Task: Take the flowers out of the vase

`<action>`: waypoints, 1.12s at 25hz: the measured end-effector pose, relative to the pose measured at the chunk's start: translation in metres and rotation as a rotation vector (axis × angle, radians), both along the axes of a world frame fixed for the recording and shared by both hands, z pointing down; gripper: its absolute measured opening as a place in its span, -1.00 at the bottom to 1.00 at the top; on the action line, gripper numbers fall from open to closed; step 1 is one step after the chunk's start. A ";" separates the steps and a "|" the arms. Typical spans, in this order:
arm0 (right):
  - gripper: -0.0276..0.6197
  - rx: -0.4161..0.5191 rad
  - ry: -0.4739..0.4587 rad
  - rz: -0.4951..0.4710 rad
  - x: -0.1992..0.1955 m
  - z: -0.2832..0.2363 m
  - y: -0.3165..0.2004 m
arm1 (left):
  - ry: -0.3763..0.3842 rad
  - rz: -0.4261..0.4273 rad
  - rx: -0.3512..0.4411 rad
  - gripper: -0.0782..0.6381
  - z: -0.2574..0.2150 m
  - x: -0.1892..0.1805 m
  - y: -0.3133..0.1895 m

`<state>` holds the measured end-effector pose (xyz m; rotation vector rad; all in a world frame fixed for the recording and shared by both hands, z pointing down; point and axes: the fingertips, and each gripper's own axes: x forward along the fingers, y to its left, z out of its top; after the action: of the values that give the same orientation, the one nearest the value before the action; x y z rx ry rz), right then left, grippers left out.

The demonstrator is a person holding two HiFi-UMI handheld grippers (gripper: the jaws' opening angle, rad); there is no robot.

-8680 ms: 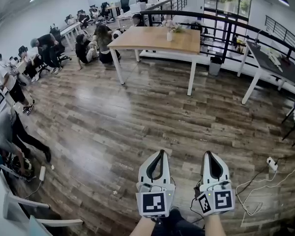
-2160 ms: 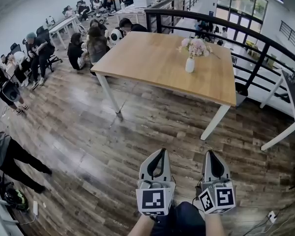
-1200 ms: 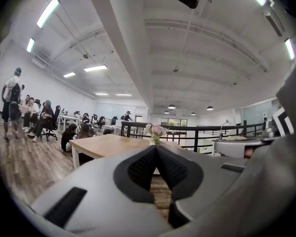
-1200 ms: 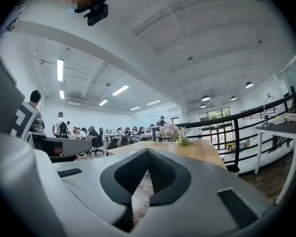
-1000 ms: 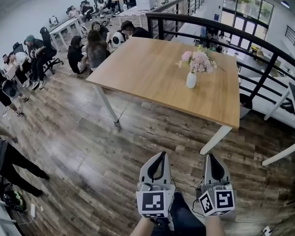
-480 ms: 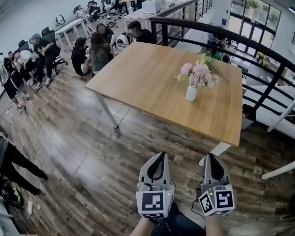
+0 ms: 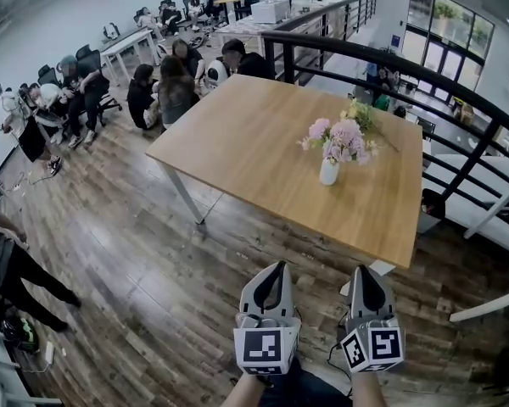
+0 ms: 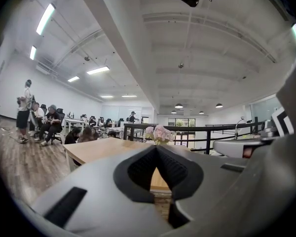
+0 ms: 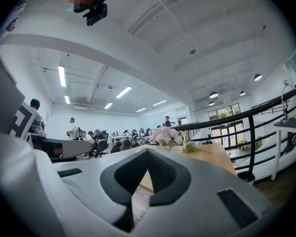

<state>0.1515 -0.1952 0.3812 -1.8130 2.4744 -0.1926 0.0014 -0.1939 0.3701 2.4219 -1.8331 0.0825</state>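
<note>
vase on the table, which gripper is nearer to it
Right, slightly. The right gripper is below and just right of the vase in the head view; the left gripper is below and farther left.

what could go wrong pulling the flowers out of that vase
The vase is small and narrow under a wide bunch of flowers; pulling with one hand-held gripper may tip or lift it unless the other steadies it.
It stands well in from the near edge of the table, so the reach may be awkward.
The left hand-held gripper and right hand-held gripper are both shut and must open first.
</note>
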 end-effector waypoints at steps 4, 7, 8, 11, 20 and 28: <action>-0.94 -0.005 -0.008 0.002 0.005 0.000 -0.008 | -0.007 -0.001 -0.005 -0.69 -0.001 0.004 -0.007; -0.94 -0.011 -0.016 0.005 0.007 0.003 -0.015 | -0.020 -0.002 -0.011 -0.69 0.000 0.004 -0.012; -0.94 -0.015 -0.019 0.005 0.006 0.004 -0.017 | -0.022 -0.003 -0.012 -0.69 0.001 0.003 -0.014; -0.94 -0.023 -0.020 0.008 0.003 0.008 -0.024 | -0.017 -0.002 -0.021 -0.69 0.004 0.000 -0.020; -0.94 -0.027 -0.001 0.037 0.010 0.006 -0.056 | -0.013 0.024 -0.011 -0.69 0.006 0.006 -0.057; -0.94 -0.024 0.008 0.050 0.010 0.011 -0.091 | -0.003 0.049 0.004 -0.69 0.010 0.009 -0.096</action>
<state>0.1612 -0.2864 0.3918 -1.8859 2.4395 -0.2141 0.0103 -0.2899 0.3804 2.4706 -1.7768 0.0866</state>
